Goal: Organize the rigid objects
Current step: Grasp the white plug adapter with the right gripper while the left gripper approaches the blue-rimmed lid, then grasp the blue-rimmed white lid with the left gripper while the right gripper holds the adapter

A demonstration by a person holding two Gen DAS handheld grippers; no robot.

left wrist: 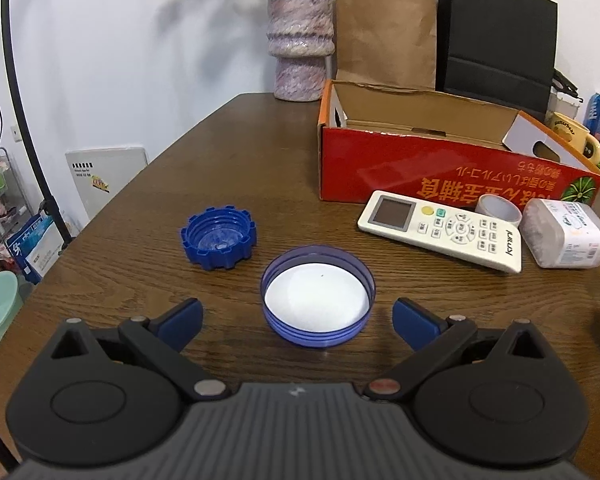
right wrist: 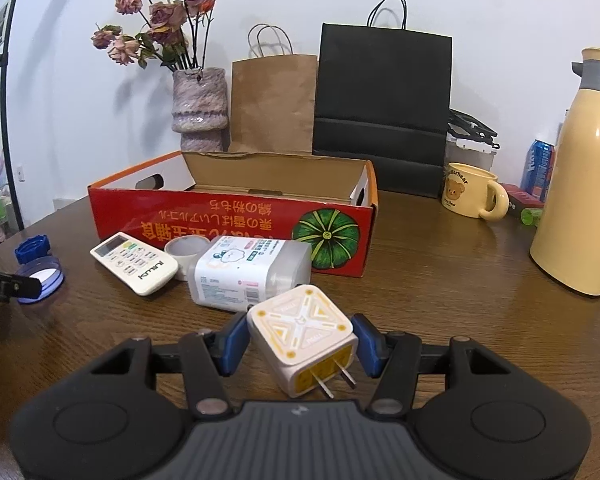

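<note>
My left gripper is open, its blue fingers either side of a translucent blue lid with a white inside, lying on the wooden table. A dark blue ribbed cap lies just left of it. My right gripper is shut on a white and yellow plug adapter, prongs pointing back at the camera. An open red cardboard box stands behind. A white remote, a tape roll and a plastic container lie in front of it.
A purple vase with dried flowers, a brown paper bag and a black bag stand at the back. A yellow mug and a cream thermos stand at the right. The left gripper's finger shows at the far left.
</note>
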